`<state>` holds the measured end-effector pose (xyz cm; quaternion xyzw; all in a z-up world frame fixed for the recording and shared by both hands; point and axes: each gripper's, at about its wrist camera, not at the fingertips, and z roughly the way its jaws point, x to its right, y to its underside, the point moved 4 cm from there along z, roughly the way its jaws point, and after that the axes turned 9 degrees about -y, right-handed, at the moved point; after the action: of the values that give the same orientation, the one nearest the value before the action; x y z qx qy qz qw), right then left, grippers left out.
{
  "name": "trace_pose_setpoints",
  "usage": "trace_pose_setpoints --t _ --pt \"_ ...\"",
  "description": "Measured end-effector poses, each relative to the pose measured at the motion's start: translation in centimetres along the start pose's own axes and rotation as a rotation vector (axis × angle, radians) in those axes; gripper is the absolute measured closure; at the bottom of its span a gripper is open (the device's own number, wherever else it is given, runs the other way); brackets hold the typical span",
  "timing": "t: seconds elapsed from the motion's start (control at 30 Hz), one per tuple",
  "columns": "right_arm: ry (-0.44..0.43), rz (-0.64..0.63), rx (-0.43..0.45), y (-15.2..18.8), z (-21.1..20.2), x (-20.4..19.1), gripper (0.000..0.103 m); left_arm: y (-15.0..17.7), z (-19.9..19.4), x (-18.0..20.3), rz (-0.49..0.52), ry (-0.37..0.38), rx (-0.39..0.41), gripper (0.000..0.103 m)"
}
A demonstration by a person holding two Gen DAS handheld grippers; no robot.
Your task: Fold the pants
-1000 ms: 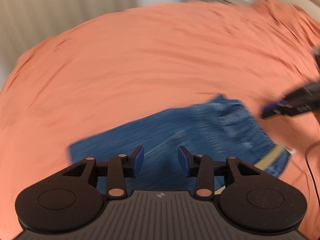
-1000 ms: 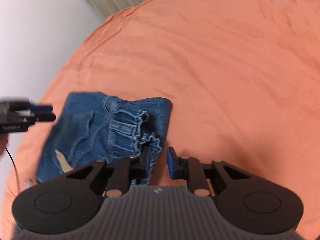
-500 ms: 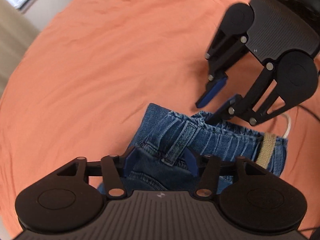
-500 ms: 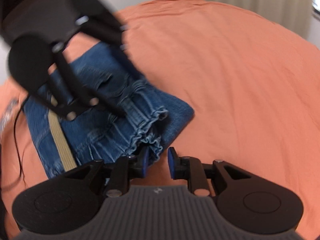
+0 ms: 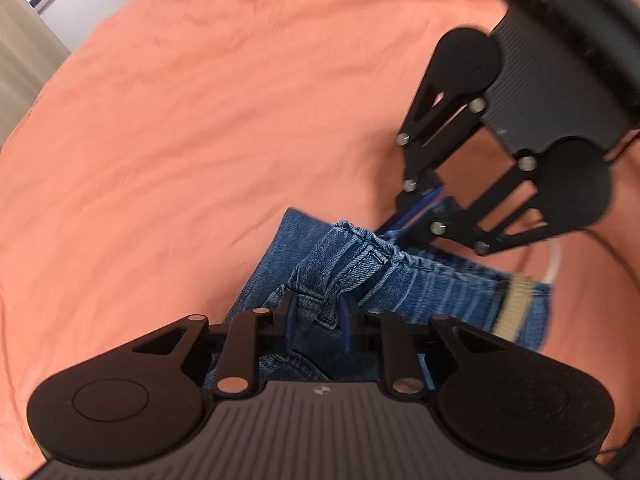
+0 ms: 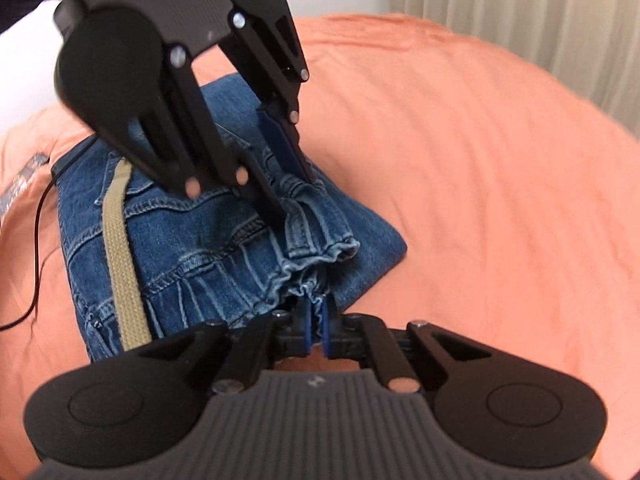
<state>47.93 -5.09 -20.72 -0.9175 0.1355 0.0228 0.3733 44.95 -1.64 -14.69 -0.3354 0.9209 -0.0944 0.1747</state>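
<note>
The pants (image 6: pixel 224 248), a folded bundle of blue denim, lie on the orange bed sheet (image 6: pixel 500 184) between the two claws. A tan strap (image 6: pixel 124 248) runs across the denim near its left side in the right wrist view, and a thin black cable (image 6: pixel 38 240) trails over the sheet just beside that edge.

The left claw (image 5: pixel 318 320) is closed on a raised fold of the gathered waistband, with denim bunched between its blue pads (image 5: pixel 290 324). In the right wrist view the same claw (image 6: pixel 294 192) reaches down from above onto the ruffled waistband.

The right claw (image 6: pixel 315 326) pinches the frilled end of the waistband, its pads nearly together with a thin ruffle of denim caught between them (the sheet shows just below the pads). Seen from the left wrist, it (image 5: pixel 416 220) meets the far corner of the pants, slightly blurred.

A pale curtain (image 6: pixel 520 8) hangs beyond the bed.
</note>
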Motion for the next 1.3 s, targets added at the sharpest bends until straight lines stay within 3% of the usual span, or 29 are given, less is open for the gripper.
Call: trace_pose_setpoints --t 0.2,0.3,0.47,0.53,0.63,0.8,0.9,1.07,1.17,1.3 --pt "0.046 -0.014 0.07 -1.8 -1.0 1.1 0.103 1.6 -6.0 -1.2 -0.001 0.057 0.089 0.081" --pt "0.072 0.048 0.099 -2.6 0.2 2.5 0.103 1.7 -6.4 -0.8 -0.003 0.065 0.082 0.081" --pt "0.073 0.133 0.056 -2.4 2.5 3.2 0.103 1.2 -2.1 0.1 0.023 0.028 -0.001 0.081" --pt "0.069 0.176 0.053 -1.9 2.0 3.4 0.102 0.9 -0.5 0.1 0.004 0.048 -0.024 0.081" --pt "0.138 0.213 0.026 -1.0 1.1 3.3 0.096 0.8 1.9 0.4 0.02 0.024 -0.06 0.08" --pt "0.046 0.448 0.079 1.0 -2.5 2.7 0.086 0.9 2.9 0.9 0.011 -0.029 -0.064 0.076" --pt "-0.022 0.574 0.118 1.9 -3.6 1.2 0.067 1.6 1.9 0.3 -0.074 -0.055 -0.02 0.061" --pt "-0.077 0.854 0.187 3.8 -3.5 -0.7 0.056 4.1 -2.3 -0.3 -0.227 -0.086 0.082 0.033" --pt "-0.107 0.999 0.224 6.8 -3.9 -1.9 0.042 7.5 -5.4 -0.7 -0.324 -0.1 0.108 0.032" --pt "-0.156 1.162 0.274 8.7 -3.1 -2.4 0.041 13.4 -8.7 -1.3 -0.403 -0.151 0.095 0.032"
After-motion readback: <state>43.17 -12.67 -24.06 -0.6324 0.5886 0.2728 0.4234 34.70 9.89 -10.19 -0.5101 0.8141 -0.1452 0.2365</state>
